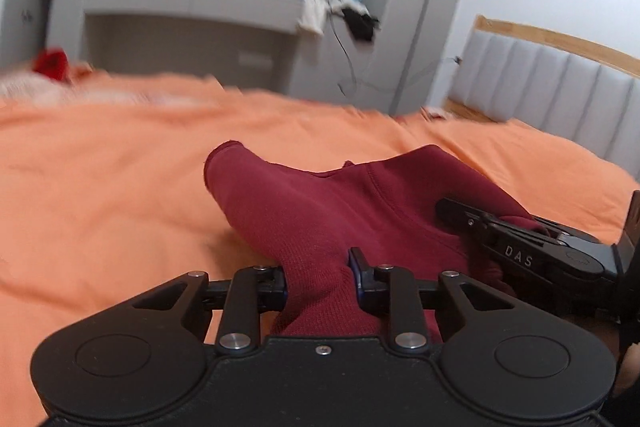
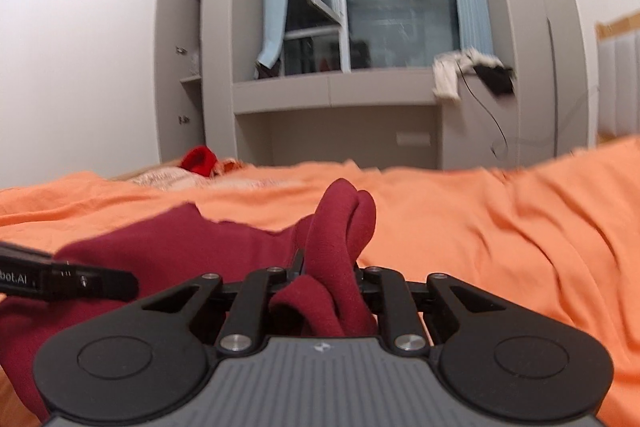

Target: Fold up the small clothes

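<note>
A dark red garment (image 1: pixel 320 211) is lifted off the orange bed sheet (image 1: pixel 100 187). My left gripper (image 1: pixel 318 277) is shut on a bunched fold of it, cloth filling the gap between the jaws. At the right of the left wrist view my right gripper (image 1: pixel 516 227) is shut on another part of the same garment. In the right wrist view the right gripper (image 2: pixel 326 275) pinches a thick fold of the dark red garment (image 2: pixel 344 227), which stands up above the jaws. The left gripper's finger (image 2: pixel 80 281) shows at the left edge, lying over the cloth.
A bright red item (image 2: pixel 198 159) and pale patterned cloth lie at the far side of the bed. Beyond stand a grey built-in desk and wardrobe (image 2: pixel 332 95) below a window. A padded headboard (image 1: pixel 560 95) rises at the right. Clothes and a cable hang off the desk corner (image 2: pixel 472 71).
</note>
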Available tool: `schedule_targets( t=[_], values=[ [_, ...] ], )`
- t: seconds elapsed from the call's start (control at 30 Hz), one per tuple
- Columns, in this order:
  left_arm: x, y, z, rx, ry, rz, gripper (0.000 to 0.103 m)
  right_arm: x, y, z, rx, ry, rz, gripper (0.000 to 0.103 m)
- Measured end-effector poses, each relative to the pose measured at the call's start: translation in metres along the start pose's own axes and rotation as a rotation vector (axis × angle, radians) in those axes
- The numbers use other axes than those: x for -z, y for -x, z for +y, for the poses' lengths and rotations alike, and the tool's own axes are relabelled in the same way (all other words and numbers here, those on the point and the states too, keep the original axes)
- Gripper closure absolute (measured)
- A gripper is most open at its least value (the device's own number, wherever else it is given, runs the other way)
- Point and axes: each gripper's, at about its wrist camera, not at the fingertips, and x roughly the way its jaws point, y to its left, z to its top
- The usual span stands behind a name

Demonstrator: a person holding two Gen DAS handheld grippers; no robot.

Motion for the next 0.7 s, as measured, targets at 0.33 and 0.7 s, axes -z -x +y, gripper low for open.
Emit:
schedule_targets(
  t=[0.33, 0.7],
  values=[
    [0.0, -0.018, 0.032, -0.109, -0.061, -0.041, 0.072, 0.018, -0.059, 0.011, -0.023, 0.038, 0.078, 0.085],
    [0.011, -0.028, 0.044, -0.184, -0.016, 0.046, 0.057, 0.039, -0.072, -0.019, -0.004, -0.135, 0.212, 0.06]
  ],
)
